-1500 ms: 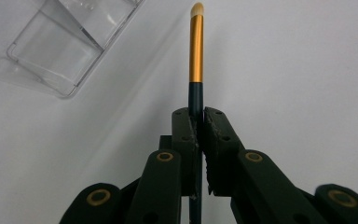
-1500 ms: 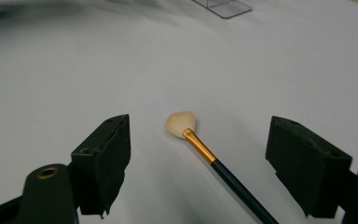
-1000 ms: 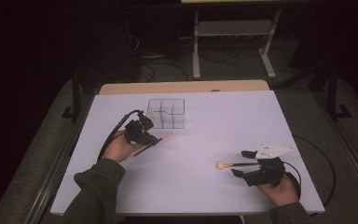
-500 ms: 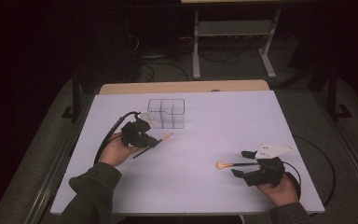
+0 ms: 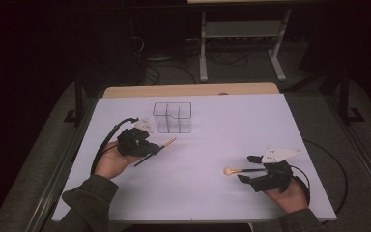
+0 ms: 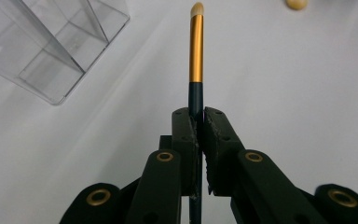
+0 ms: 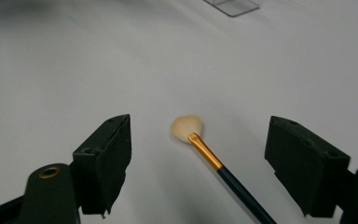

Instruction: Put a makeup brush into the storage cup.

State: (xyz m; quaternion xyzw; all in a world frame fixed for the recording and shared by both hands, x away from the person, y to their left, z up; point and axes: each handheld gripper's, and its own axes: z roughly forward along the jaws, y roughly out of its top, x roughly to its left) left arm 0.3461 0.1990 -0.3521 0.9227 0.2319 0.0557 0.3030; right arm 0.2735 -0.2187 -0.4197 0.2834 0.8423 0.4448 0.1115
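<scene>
My left gripper [image 5: 150, 147] [image 6: 199, 122] is shut on the dark handle of a thin makeup brush [image 5: 162, 146] [image 6: 196, 46]. The brush has a gold ferrule and a small pale tip that points away from the jaws. A clear divided organiser box [image 5: 173, 117] [image 6: 51, 42] stands just beyond it. At the front right my right gripper [image 5: 247, 168] [image 7: 200, 130] stands open. A fan brush [image 5: 236, 170] [image 7: 207, 151] with a pale head lies flat on the table between its jaws, and neither pad touches it.
The white table top [image 5: 222, 125] has a wooden strip [image 5: 188, 90] along its far edge. A metal stand [image 5: 241, 34] and cables lie on the dark floor behind. In the right gripper view a corner of the clear organiser box [image 7: 235, 5] shows at the top.
My left hand has shifted slightly with the thin brush still held, and its forearm has swung to the left. The right gripper and the fan brush have kept still.
</scene>
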